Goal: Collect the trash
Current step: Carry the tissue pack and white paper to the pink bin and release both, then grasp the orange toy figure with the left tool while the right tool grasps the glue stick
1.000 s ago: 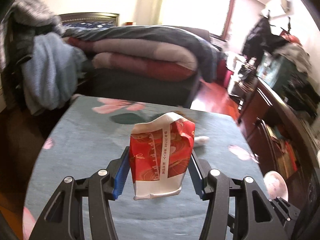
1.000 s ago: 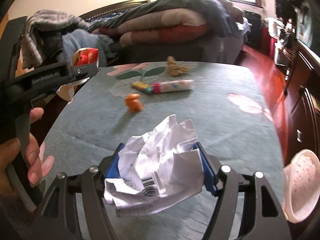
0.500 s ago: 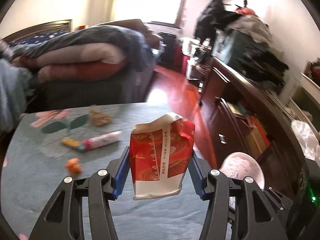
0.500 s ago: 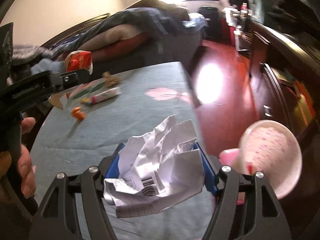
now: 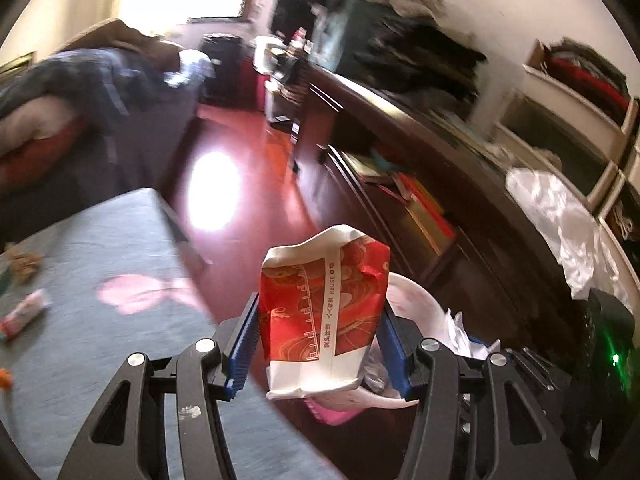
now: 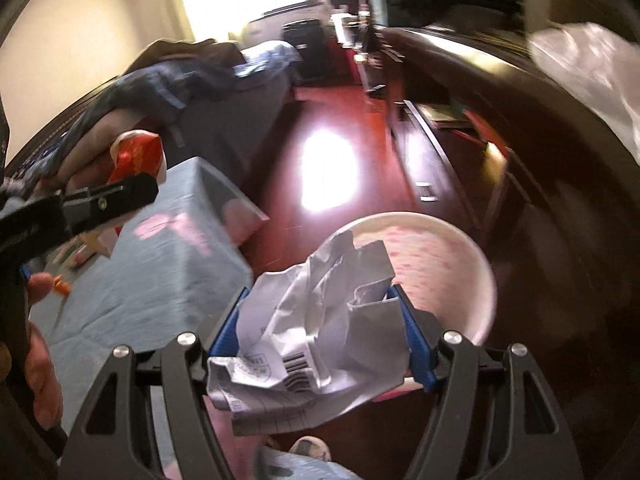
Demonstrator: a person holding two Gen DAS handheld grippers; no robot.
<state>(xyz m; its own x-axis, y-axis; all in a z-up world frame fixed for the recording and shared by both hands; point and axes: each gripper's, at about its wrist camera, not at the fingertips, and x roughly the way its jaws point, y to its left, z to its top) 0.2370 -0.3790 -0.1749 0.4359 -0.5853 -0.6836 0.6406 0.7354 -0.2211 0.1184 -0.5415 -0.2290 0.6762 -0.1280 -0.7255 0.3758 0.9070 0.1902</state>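
My left gripper [image 5: 318, 344] is shut on a red and white paper bag [image 5: 324, 312], held past the table's right edge with the trash bin [image 5: 416, 304] just behind it. My right gripper [image 6: 320, 340] is shut on a crumpled white paper with a barcode [image 6: 316, 336], held in front of and above the pink-lined white bin [image 6: 436, 268] on the floor. The left gripper with the red bag [image 6: 136, 156] also shows in the right wrist view at the left.
The blue-grey table [image 5: 100, 280] holds a tube-like wrapper [image 5: 24, 316], a brown scrap [image 5: 22, 264] and an orange bit [image 6: 62, 284]. A dark cabinet [image 5: 420, 184] runs along the right. Red floor [image 6: 320, 160] lies between table and cabinet. A bed [image 5: 80, 92] stands behind.
Both grippers have swung right from over the table toward the bin, still holding the bag and the paper. The bin now sits right behind both loads.
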